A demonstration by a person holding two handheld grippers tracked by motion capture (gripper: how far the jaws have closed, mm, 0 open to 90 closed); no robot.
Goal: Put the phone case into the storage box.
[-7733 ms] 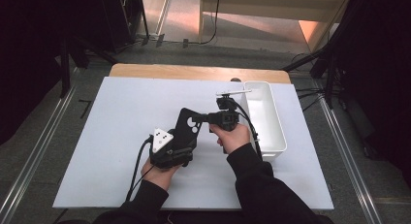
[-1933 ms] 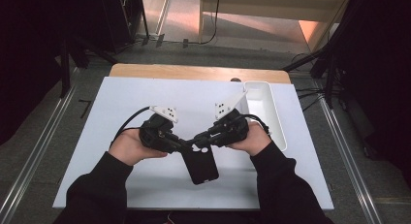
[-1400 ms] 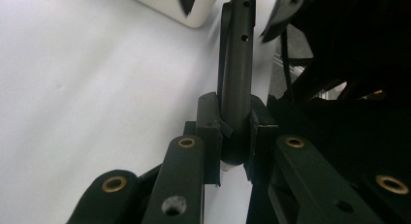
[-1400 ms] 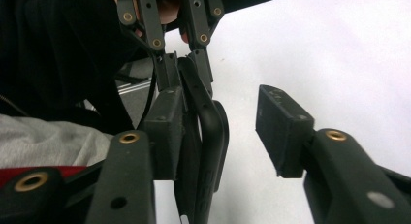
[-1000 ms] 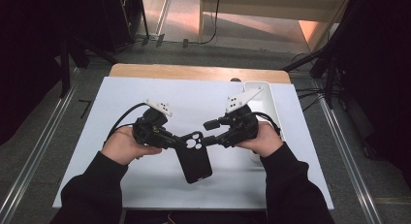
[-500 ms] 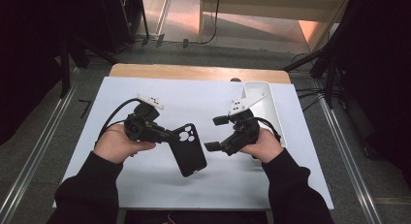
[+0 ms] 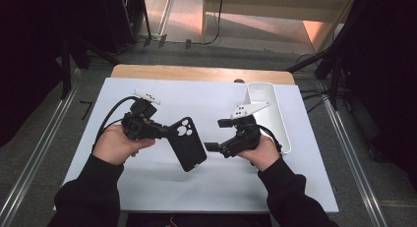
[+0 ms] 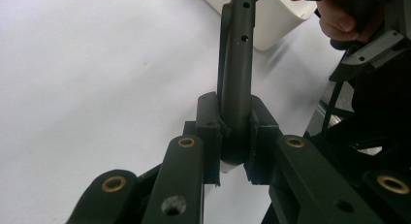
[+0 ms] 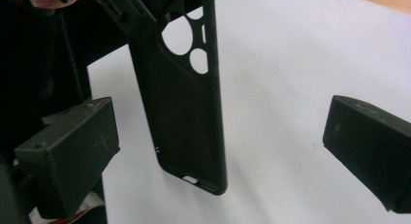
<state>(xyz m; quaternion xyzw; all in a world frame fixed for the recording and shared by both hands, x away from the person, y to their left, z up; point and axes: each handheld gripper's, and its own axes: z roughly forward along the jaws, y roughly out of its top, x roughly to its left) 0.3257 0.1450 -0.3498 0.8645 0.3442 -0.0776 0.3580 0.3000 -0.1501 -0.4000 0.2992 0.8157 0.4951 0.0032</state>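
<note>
The left gripper (image 8: 231, 136) has its fingers (image 8: 209, 132) pressed on the top corner of a black phone case (image 7: 188, 144), pinching its edge just beside the camera cutouts; in the left gripper view the case (image 8: 236, 83) stands on edge between them, running away toward the far side. The case hangs tilted over the middle of the white bench (image 7: 147, 187), its lower end toward the near right, and whether that end touches the surface cannot be told. The right gripper (image 7: 212, 134) has its fingers (image 9: 72, 151) spread wide and holding nothing, just right of the case; in the right gripper view the case (image 9: 189, 112) hangs between and beyond them, apart from both. A person's left hand (image 7: 115, 144) and right hand (image 7: 260, 153) grip the tools, black sleeves coming in from the near edge. A white oblong tray (image 7: 269, 114) sits at the bench's right side, behind the right hand
</note>
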